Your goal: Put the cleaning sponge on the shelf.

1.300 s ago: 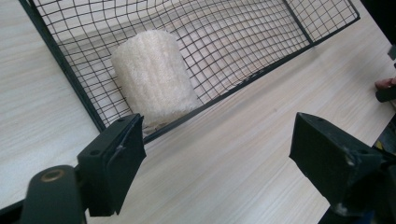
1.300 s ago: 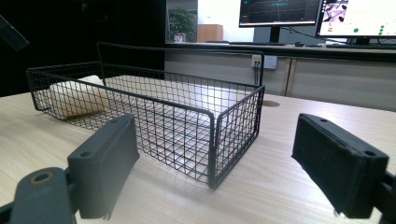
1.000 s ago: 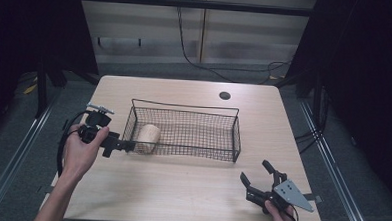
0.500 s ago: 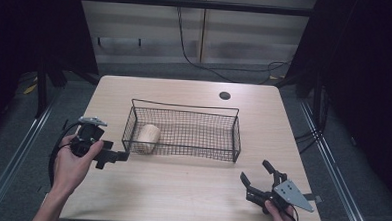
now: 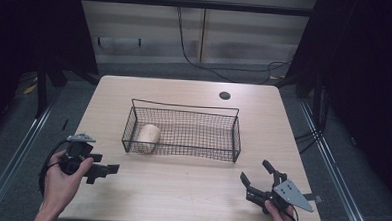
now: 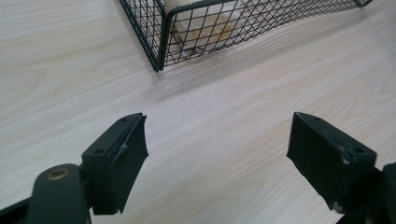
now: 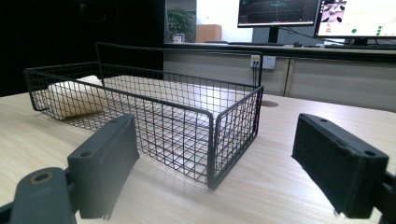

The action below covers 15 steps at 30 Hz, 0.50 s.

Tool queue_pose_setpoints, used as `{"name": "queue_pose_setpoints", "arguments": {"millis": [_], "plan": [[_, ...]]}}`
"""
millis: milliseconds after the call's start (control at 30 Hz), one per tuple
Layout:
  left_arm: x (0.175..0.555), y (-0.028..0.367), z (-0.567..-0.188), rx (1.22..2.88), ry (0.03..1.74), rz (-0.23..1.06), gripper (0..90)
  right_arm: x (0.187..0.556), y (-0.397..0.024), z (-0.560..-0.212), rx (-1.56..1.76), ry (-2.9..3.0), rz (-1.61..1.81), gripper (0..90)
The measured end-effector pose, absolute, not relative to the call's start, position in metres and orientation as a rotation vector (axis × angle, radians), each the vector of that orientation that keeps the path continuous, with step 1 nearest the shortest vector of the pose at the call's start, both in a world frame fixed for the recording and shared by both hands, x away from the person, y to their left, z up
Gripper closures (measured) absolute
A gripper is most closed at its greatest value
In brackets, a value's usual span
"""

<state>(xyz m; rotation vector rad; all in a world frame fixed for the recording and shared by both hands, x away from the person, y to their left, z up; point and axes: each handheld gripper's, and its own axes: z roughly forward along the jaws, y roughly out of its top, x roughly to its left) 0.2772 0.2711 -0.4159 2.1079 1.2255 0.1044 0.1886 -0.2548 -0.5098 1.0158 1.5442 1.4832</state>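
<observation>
We hold the left gripper [image 5: 101, 170] near the basket [image 5: 183, 135], jaws spread, empty. The roll [image 5: 148, 135] lies in the basket's left end. Right gripper [image 5: 259, 179]: jaws spread over the desk [image 5: 180, 190].

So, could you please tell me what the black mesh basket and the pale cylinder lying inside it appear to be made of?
Black mesh basket: thin metal wire, apparently matt black coated; open welded grid. Pale cylinder: probably unfinished light wood or cork, beige and dull; the mesh blurs its grain.
</observation>
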Motion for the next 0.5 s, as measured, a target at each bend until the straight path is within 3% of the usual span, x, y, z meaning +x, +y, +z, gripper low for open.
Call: {"name": "queue_pose_setpoints", "arguments": {"millis": [500], "plan": [[0.258, 0.268, -0.453, 2.098, 1.206, 0.096, 17.1, 0.189, -0.256, -0.510, 1.010, 1.541, 1.493, 13.6]]}}
